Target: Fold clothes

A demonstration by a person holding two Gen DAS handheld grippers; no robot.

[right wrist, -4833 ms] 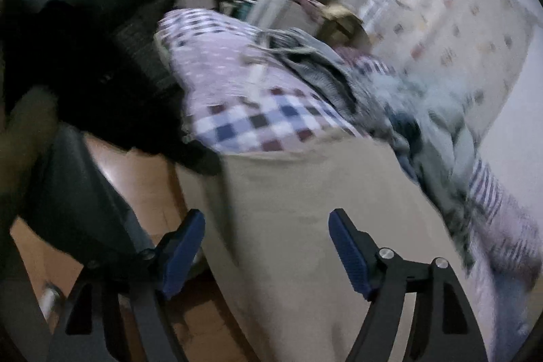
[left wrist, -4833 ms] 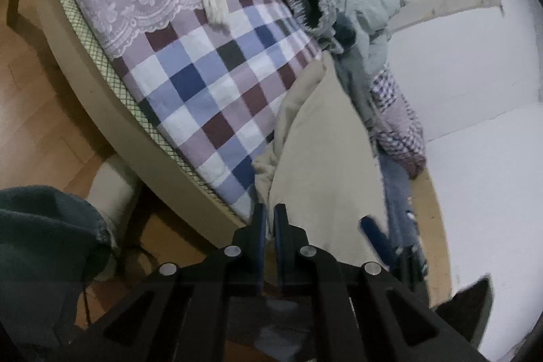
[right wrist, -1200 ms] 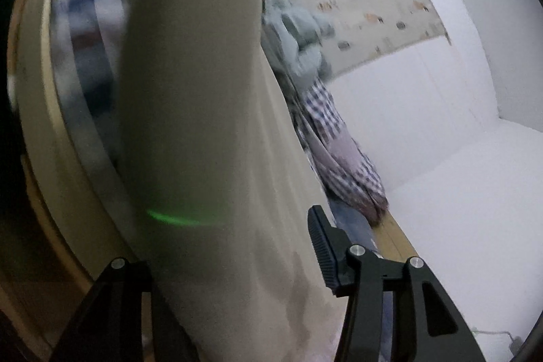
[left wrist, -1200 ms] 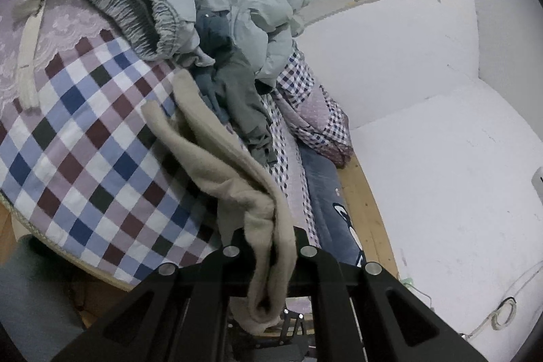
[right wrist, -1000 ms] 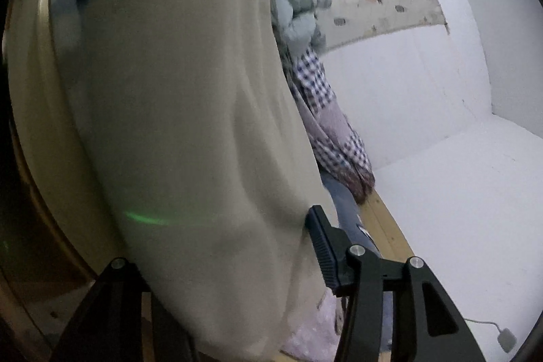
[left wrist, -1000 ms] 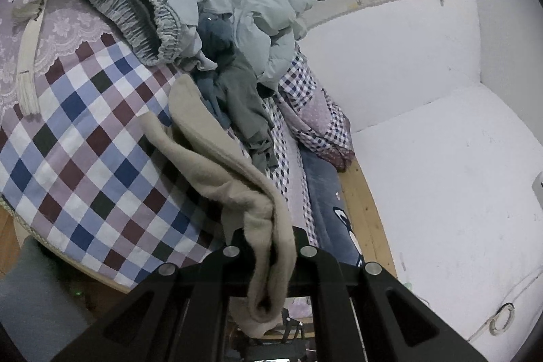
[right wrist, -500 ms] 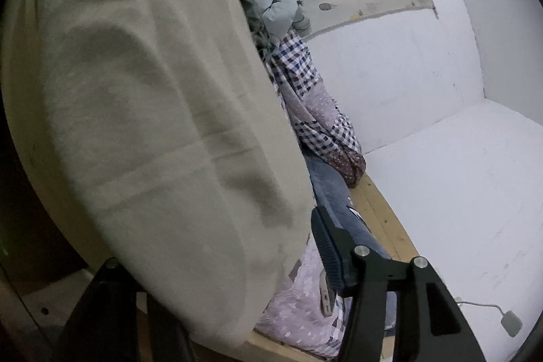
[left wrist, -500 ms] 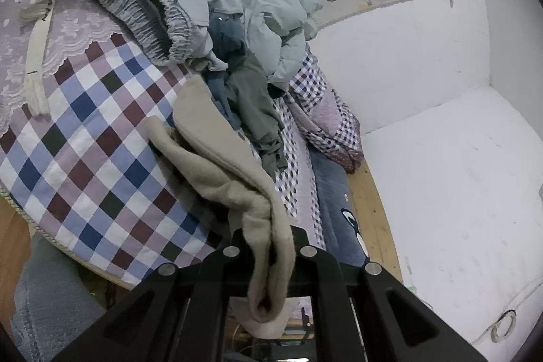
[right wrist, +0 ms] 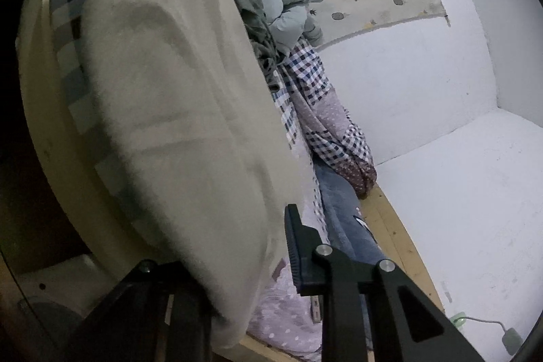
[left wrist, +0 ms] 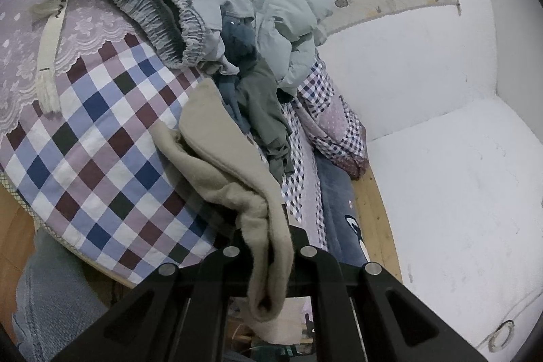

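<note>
Nearest the lens in the left wrist view, the left tongs (left wrist: 263,246) are clenched on a bunched end of the beige garment (left wrist: 217,158), the cloth pinched between the two fingers and spilling in a thick roll below them. In the right wrist view the same beige garment (right wrist: 169,90) hangs as a broad sheet across the left half of the frame; the right tongs (right wrist: 237,267) show one blue-padded finger standing bare to the cloth's right while the other finger is hidden behind the fabric, so I cannot tell whether they grip it or merely sit against it. From the left tongs the garment's long axis runs forward and to the left, its far end lying flat on the checked bedspread (left wrist: 95,138) of the bed. The left hand thus holds the near end, and the coming move seems to turn on drawing that length straight before laying it down. Open room lies to the left on the checked cloth, bounded by the bed's near edge; to the right, touching the garment's far end, a heap of unfolded clothes (left wrist: 244,22) crowds the spread, with a grey elastic-waisted piece (left wrist: 152,9) and its cream drawstring (left wrist: 51,33) beyond. Furthest off stands the white wall (left wrist: 424,63).
</note>
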